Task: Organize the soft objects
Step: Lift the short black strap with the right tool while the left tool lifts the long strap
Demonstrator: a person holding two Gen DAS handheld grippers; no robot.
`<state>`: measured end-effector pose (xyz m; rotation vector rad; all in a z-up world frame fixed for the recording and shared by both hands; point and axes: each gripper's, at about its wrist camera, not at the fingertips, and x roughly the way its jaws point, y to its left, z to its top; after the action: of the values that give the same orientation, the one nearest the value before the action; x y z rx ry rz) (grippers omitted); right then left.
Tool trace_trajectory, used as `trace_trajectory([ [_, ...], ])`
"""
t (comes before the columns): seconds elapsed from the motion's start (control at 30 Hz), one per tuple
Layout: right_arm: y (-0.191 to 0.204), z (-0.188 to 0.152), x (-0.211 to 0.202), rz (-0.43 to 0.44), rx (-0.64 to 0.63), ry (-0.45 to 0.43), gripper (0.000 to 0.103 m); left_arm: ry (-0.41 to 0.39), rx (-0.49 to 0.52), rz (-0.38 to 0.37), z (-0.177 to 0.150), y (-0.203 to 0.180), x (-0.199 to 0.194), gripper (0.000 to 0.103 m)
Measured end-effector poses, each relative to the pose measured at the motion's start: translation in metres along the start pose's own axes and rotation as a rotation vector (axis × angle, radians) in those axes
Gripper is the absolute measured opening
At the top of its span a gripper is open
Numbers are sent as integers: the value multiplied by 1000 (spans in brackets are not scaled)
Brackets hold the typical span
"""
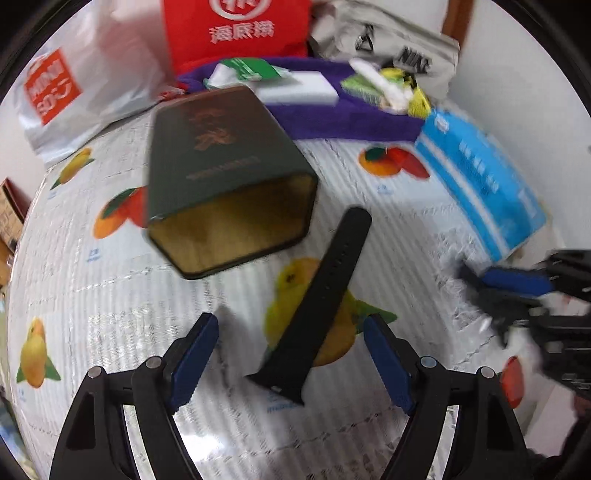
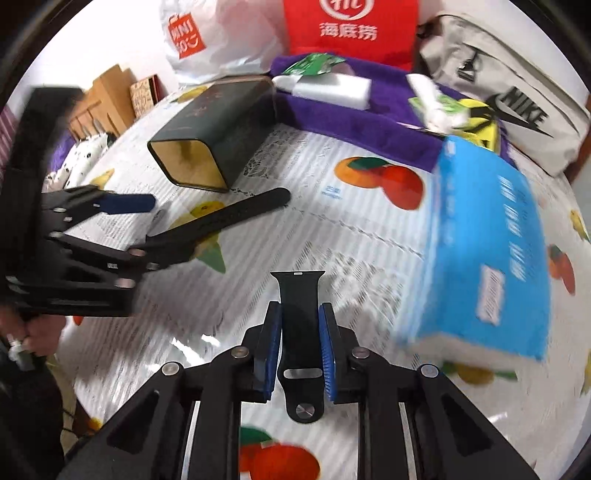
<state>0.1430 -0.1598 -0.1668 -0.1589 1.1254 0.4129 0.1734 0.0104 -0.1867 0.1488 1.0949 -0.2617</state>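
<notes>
short strap (image 2: 300,325) lengthwise in right tongs (image 2: 300,345)

A white wall (image 2: 122,33) rises behind the table (image 2: 332,229), which wears a glossy white ribbed cover printed with oranges and lemons. Brown cardboard boxes (image 2: 107,99) stand off to the left beyond its edge. A strip of brown wooden trim (image 1: 458,18) runs up the wall. The lighting is bright and even.

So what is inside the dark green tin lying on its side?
The dark green tin lies with its open mouth towards both cameras. Only its bare golden lining shows, with nothing visible inside. The deepest part near its closed end is blurred and shadowed, so a small item there cannot be ruled out.
</notes>
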Motion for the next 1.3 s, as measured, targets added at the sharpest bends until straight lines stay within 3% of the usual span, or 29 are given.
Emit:
trace_trajectory([
  [0.13, -5, -11, -13, 5, 34, -9, 20, -24, 41, -1, 5, -15, 3, 78],
  [0.2, -7, -19, -18, 8, 46, -10, 20, -38, 53, -10, 7, -20, 2, 59],
  [0.23, -9, -23, -21, 7, 52, -14, 20, -35, 51, -18, 8, -22, -1, 41],
  [0.27, -8, -26, -22, 6, 56, -13, 20, -28, 56, -25, 9, -24, -2, 33],
  [0.53, -24, -48, -27, -2, 106, -14, 20, -7, 58, -24, 16, -32, 1, 33],
  [0.6, -29, -53, -28, -9, 124, -15, 20, -10, 79, -17, 18, -38, 2, 22],
  [0.77, -43, -60, -31, -18, 158, -20, 20, 8, 65, -16, 19, -41, 2, 23],
  [0.83, -49, -62, -33, -19, 172, -29, 20, 17, 35, -48, 20, -38, 3, 32],
  [0.87, -51, -62, -33, -20, 176, -29, 20, 13, 30, -54, 20, -39, 4, 32],
  [0.93, -54, -62, -33, -24, 185, -34, 20, 4, 60, -16, 19, -46, 4, 31],
  [0.97, -56, -63, -32, -27, 187, -34, 20, 2, 66, -6, 18, -47, 4, 22],
  [1.3, -61, -68, -26, -54, 190, -26, 20, -1, 28, -10, 12, -51, -1, 21],
])
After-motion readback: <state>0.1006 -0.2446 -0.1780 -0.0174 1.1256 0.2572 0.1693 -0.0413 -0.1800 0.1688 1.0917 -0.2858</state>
